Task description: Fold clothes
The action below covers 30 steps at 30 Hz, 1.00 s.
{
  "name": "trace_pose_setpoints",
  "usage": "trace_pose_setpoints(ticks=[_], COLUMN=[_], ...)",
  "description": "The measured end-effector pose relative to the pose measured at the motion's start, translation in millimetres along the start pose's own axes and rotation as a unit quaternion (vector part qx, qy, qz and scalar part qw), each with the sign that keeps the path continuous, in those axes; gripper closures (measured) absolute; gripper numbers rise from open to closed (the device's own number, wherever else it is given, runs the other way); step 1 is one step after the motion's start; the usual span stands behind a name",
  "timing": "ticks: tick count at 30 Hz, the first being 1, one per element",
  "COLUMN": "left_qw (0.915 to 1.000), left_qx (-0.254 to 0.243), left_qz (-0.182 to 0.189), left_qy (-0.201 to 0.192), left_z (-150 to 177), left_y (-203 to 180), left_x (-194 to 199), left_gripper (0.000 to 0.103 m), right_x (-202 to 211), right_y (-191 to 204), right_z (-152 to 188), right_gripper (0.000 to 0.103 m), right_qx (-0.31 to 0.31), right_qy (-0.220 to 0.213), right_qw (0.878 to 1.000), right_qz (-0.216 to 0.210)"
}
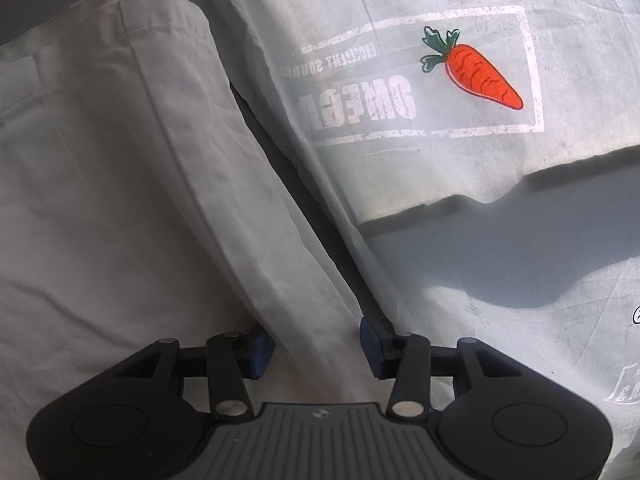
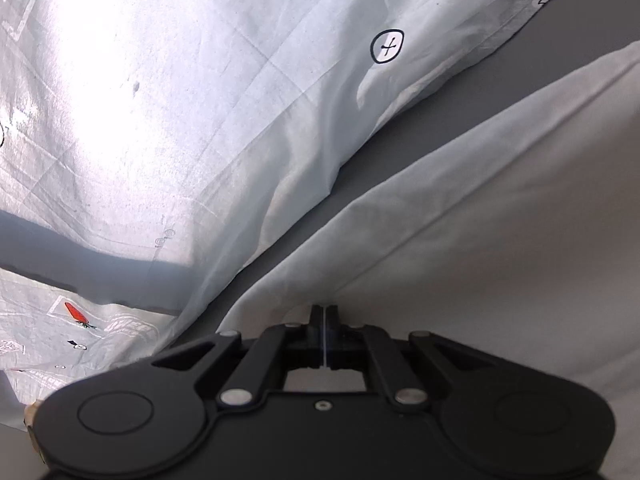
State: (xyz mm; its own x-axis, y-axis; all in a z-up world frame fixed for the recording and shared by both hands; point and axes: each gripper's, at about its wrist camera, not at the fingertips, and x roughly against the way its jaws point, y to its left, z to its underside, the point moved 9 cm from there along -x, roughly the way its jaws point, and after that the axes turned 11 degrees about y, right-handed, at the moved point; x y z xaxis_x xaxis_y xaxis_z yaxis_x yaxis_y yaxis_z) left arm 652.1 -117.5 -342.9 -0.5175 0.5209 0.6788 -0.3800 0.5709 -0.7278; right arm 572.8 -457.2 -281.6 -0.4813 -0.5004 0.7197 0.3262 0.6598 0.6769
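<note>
Pale beige trousers (image 1: pixel 120 184) lie folded on the dark surface at the left of the left wrist view. My left gripper (image 1: pixel 318 350) is open, its blue-padded jaws standing on either side of a trouser fold that runs between them. In the right wrist view the same pale garment (image 2: pixel 500 208) fills the right side. My right gripper (image 2: pixel 324 320) is shut, its jaws pressed together at the garment's edge with a thin bit of fabric seemingly pinched between them.
A light printed sheet with a carrot picture (image 1: pixel 476 72) and stamped lettering (image 1: pixel 360 104) lies beside the trousers. It also shows in the right wrist view (image 2: pixel 160 100) with a circled mark (image 2: pixel 387 46). A strip of dark grey surface (image 2: pixel 400 148) separates sheet and garment.
</note>
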Motion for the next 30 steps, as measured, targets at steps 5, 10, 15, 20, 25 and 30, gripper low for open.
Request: trace_pose_setpoints(ticks=[5, 10, 15, 20, 25, 30], left_qw=[0.9995, 0.9993, 0.999, 0.9985, 0.9975, 0.9941], left_qx=[-0.006, 0.018, 0.042, 0.049, 0.05, 0.017], left_qz=[-0.03, -0.032, -0.013, -0.012, -0.004, -0.054], left_qy=[-0.001, -0.012, -0.007, -0.019, -0.049, -0.093], left_z=[-0.1, 0.8, -1.4, -6.0, -16.8, -23.1], left_y=[-5.8, -3.0, 5.1, 17.0, 35.3, 50.4], left_x=[-5.3, -6.9, -4.8, 8.4, 30.7, 66.4], left_gripper=[0.054, 0.054, 0.054, 0.054, 0.054, 0.046], right_x=[19.6, 24.0, 5.2, -36.4, -72.4, -68.9], right_y=[5.5, 19.2, 18.7, 32.1, 64.6, 75.2], right_z=[0.0, 30.8, 35.1, 15.4, -10.8, -22.7], right_gripper=[0.099, 0.098, 0.098, 0.098, 0.098, 0.097], right_qx=[-0.013, 0.037, 0.04, 0.054, 0.041, 0.053], right_qy=[-0.024, 0.004, 0.034, 0.042, 0.027, 0.01], right_qw=[0.999, 0.999, 0.998, 0.998, 0.999, 0.998], right_qz=[-0.034, -0.03, -0.021, 0.003, -0.02, -0.025])
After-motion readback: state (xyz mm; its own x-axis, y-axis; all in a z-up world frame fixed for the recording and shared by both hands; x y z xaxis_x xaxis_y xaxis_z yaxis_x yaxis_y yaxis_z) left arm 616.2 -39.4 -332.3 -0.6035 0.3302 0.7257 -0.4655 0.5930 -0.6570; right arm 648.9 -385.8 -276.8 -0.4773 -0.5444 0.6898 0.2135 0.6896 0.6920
